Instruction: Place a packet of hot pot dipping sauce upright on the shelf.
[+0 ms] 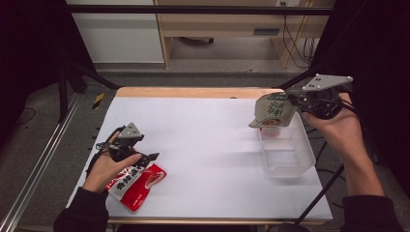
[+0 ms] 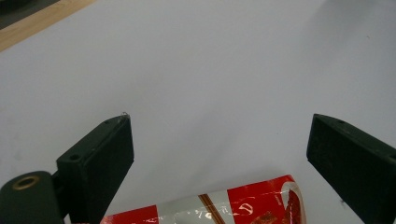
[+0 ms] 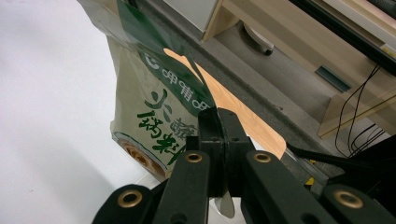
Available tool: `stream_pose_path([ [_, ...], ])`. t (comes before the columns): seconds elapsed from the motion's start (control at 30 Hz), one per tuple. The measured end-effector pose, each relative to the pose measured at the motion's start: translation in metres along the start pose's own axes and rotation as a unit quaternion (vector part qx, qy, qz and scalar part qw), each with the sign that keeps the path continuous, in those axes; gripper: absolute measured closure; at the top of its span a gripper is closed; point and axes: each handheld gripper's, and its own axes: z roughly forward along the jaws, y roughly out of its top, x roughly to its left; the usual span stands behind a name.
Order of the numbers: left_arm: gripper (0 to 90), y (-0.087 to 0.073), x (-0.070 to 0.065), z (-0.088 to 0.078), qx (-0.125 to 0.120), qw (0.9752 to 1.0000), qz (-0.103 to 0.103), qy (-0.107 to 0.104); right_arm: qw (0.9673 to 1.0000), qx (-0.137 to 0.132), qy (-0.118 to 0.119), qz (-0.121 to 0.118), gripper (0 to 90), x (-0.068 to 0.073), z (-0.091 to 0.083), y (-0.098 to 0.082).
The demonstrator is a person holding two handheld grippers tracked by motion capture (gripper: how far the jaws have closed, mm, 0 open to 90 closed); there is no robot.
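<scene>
Right gripper (image 1: pixel 300 102), jaws clamped on the edge of the beige-and-green pouch (image 1: pixel 273 111), holds it hanging directly above the far end of the clear plastic tub (image 1: pixel 286 153) at frame right; left gripper (image 1: pixel 147 158), jaws apart, rests at the red-and-white packet (image 1: pixel 138 182), lower left.

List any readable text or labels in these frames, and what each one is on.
Green-and-beige packet, held in the right gripper: large green Chinese characters, seen upside down and partly folded; the first looks like "小", the rest cannot be read with confidence.
Same packet, white characters on its green band: too distorted to read.
Red-and-white packet by the left gripper: dark Chinese characters on the white part, too blurred to read.
Clear plastic tub: no text.
</scene>
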Motion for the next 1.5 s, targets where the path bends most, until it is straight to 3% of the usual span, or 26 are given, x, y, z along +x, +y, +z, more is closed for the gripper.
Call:
stream_pose_path([
  [0.67, 7.4, -0.003, 0.002, -0.003, 0.000, 1.0000, -0.005, 0.007, 0.9995, 0.012, 0.007, 0.030, 90.0, -0.023, 0.024, -0.060],
  [1.13, 7.4, -0.004, 0.003, -0.006, -0.001, 1.0000, -0.005, 0.006, 0.9985, 0.039, 0.013, 0.035, 90.0, -0.028, 0.035, -0.071],
  [1.37, 7.4, -0.004, 0.004, -0.006, -0.002, 0.9999, -0.007, 0.007, 0.9980, 0.050, 0.015, 0.035, 90.0, -0.032, 0.029, -0.076],
  [1.5, 7.5, -0.004, 0.003, -0.007, -0.005, 0.9999, -0.006, 0.008, 0.9975, 0.059, 0.024, 0.030, 90.0, -0.030, 0.034, -0.078],
])
